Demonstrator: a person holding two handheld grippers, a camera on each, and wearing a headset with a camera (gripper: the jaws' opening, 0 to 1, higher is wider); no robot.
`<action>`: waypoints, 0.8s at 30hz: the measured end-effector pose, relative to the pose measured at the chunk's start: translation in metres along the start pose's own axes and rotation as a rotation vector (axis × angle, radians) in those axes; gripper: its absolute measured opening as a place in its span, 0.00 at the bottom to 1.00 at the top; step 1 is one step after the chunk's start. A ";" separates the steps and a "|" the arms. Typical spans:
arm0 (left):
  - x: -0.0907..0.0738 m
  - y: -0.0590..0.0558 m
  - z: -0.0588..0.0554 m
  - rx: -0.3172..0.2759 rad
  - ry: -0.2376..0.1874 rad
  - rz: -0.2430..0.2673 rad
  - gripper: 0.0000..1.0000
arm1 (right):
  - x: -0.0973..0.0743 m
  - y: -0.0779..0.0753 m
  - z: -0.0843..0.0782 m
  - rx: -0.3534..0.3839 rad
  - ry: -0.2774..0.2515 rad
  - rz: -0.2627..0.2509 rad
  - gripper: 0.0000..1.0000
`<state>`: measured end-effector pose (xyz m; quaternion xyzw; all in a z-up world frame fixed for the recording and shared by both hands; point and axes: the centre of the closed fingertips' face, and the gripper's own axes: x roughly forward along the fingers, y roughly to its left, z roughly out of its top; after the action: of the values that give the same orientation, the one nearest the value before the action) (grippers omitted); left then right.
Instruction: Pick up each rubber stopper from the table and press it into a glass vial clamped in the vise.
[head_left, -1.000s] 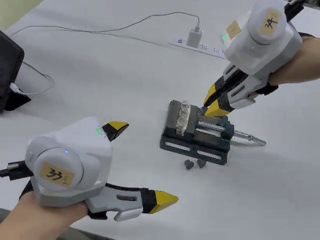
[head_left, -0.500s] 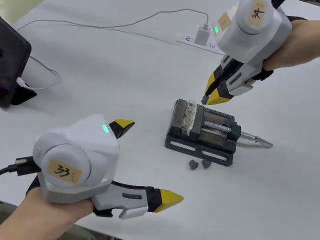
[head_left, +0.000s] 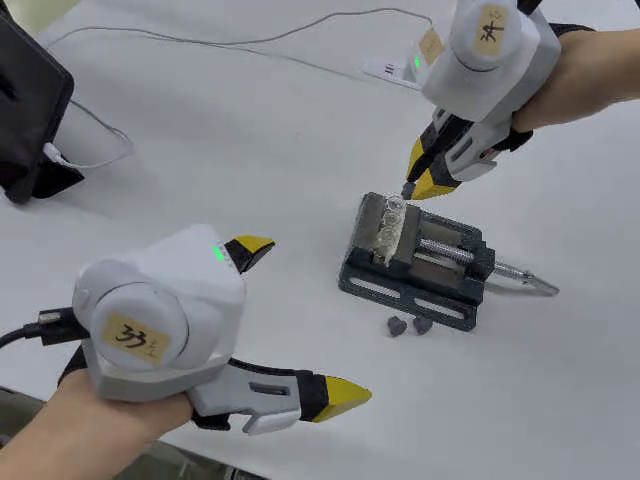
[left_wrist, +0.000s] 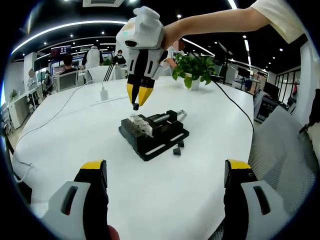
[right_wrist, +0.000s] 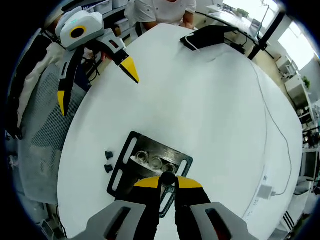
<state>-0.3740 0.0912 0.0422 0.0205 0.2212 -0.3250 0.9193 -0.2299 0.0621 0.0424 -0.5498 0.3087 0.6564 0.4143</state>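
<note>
Head view: the right tool (head_left: 412, 187) is clenched on a small dark rubber stopper (head_left: 407, 189), poised just above the clear glass vials (head_left: 388, 225). These stand clamped upright in the black metal vise (head_left: 440, 285) on the white surface (head_left: 250, 150). Just in front of the vise lie two more dark stoppers (head_left: 397, 326), side by side. The left tool (head_left: 298, 322) hangs released, jaws spread wide, well apart from the vise.

Head and right gripper views overlook the vise (head_left: 408, 292); left gripper view faces it low.
</note>
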 end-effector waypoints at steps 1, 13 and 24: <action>0.000 0.000 0.000 -0.002 0.000 0.000 0.97 | 0.001 -0.001 0.000 -0.006 0.002 0.002 0.05; -0.001 0.001 -0.003 -0.015 0.002 0.006 0.97 | 0.010 0.001 0.001 -0.010 0.009 0.015 0.05; 0.000 0.002 -0.005 -0.023 0.004 0.003 0.96 | 0.014 0.000 0.003 -0.020 0.025 0.018 0.05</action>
<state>-0.3744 0.0935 0.0376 0.0111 0.2267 -0.3209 0.9195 -0.2323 0.0671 0.0289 -0.5592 0.3122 0.6564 0.3987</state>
